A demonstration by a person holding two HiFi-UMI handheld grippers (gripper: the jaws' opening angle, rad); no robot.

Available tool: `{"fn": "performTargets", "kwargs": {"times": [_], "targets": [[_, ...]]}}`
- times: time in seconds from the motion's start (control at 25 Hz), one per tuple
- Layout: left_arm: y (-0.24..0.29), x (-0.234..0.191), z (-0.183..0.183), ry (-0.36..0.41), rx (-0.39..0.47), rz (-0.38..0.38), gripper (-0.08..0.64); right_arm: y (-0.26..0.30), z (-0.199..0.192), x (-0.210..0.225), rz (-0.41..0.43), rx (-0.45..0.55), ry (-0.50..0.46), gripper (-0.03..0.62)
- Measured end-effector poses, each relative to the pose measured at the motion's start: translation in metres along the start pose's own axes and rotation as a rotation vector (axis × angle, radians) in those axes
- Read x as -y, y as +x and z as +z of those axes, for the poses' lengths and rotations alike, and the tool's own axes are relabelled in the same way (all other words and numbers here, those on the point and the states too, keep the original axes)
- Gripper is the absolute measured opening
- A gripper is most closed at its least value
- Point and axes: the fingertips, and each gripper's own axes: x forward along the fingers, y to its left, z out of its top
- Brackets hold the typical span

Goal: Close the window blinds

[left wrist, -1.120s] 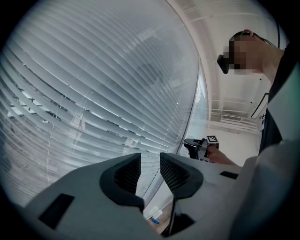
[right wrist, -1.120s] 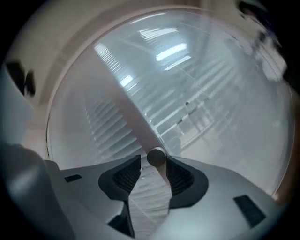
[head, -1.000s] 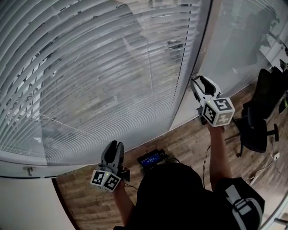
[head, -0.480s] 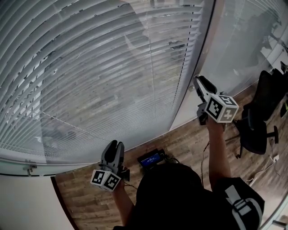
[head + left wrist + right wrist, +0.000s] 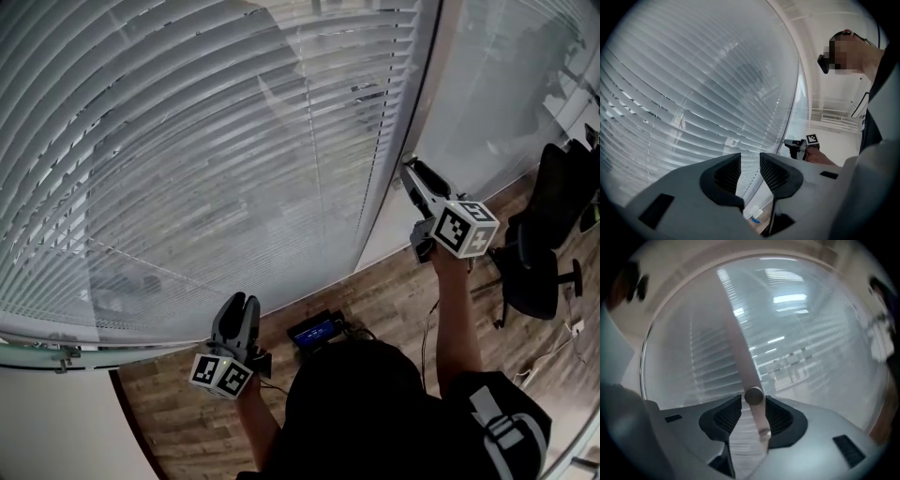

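**A:** Where are the blinds (image 5: 216, 159)?

**B:** Hung down over the pane in front of the person. Slats (image 5: 141, 234) aren't flat yet and the outside shows through between them. I'd call the task partway.

**A:** Right side?

**B:** Right hand-held gripper (image 5: 410, 169) is up at the blind's right edge with its jaws closed in on the tilt wand (image 5: 740, 357). The wand runs down between the pads, round end cap at the jaw tips. It's clearly touching the right pad. The left pad looks just about on it.

**A:** So the grip is at the very end of the wand.

**B:** Yes. I think that's marginal for twisting, since a smooth round rod can spin in the pads. I'd go a bit higher on the wand and squeeze firmly before turning.

**A:** And the turn itself?

**B:**
- Roll the wrist about the wand's own axis.
- No side pull and no down pull, or the wand swings instead of rotating.
- Take short rolls, re-grip, repeat.
- Watch the slats in the head view and stop when the gaps close and the outside is gone.
- If it binds, don't force it.

**A:** Left?

**B:** Left hand-held gripper (image 5: 239, 302) is low, near the blind's bottom edge, well apart from the wand. Jaws nearly together with a narrow gap, nothing in it. It's idle, so leave it there.
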Motion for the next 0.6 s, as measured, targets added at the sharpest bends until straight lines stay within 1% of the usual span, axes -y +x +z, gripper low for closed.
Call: {"fn": "performTargets", "kwargs": {"times": [0.04, 0.08, 0.12, 0.16, 0.2, 0.24, 0.28, 0.32, 0.4, 0.44, 0.48, 0.52, 0.56, 0.6], "targets": [[0.000, -0.001, -0.001, 0.000, 0.000, -0.001, 0.138, 0.000, 0.001, -0.002, -0.053, -0.016, -0.162, 0.144], [0.001, -0.001, 0.000, 0.000, -0.002, 0.002, 0.138, 0.000, 0.002, -0.004, -0.096, -0.027, -0.302, 0.144], [0.002, 0.000, 0.000, 0.000, -0.005, 0.005, 0.138, 0.001, 0.004, -0.006, -0.134, -0.035, -0.417, 0.144], [0.002, 0.001, 0.000, -0.001, -0.007, 0.006, 0.137, 0.002, 0.006, -0.006, -0.173, -0.042, -0.512, 0.144], [0.003, 0.001, -0.001, -0.001, -0.008, 0.006, 0.137, 0.002, 0.008, -0.006, -0.212, -0.049, -0.589, 0.144], [0.003, 0.002, -0.002, -0.001, -0.009, 0.005, 0.137, 0.003, 0.009, -0.005, -0.244, -0.057, -0.646, 0.143], [0.004, 0.002, -0.003, -0.001, -0.009, 0.004, 0.137, 0.003, 0.008, -0.005, -0.262, -0.065, -0.682, 0.141], [0.004, 0.001, -0.004, -0.001, -0.008, 0.004, 0.138, 0.003, 0.006, -0.005, -0.268, -0.072, -0.698, 0.132], [0.003, -0.002, -0.010, -0.004, -0.006, 0.009, 0.137, 0.004, 0.001, -0.003, -0.261, -0.074, -0.676, 0.129], [0.002, -0.004, -0.012, -0.005, -0.005, 0.012, 0.138, 0.003, -0.002, -0.001, -0.251, -0.071, -0.635, 0.127], [0.001, -0.005, -0.014, -0.006, -0.004, 0.013, 0.138, 0.003, -0.003, 0.001, -0.233, -0.065, -0.568, 0.127], [0.000, -0.005, -0.013, -0.007, -0.002, 0.015, 0.137, 0.002, -0.004, 0.002, -0.205, -0.056, -0.475, 0.127], [-0.001, -0.004, -0.011, -0.007, -0.002, 0.016, 0.138, 0.001, -0.003, 0.003, -0.169, -0.044, -0.357, 0.126], [-0.002, -0.002, -0.009, -0.007, -0.002, 0.017, 0.137, 0.001, -0.001, 0.004, -0.128, -0.031, -0.216, 0.126]]}}
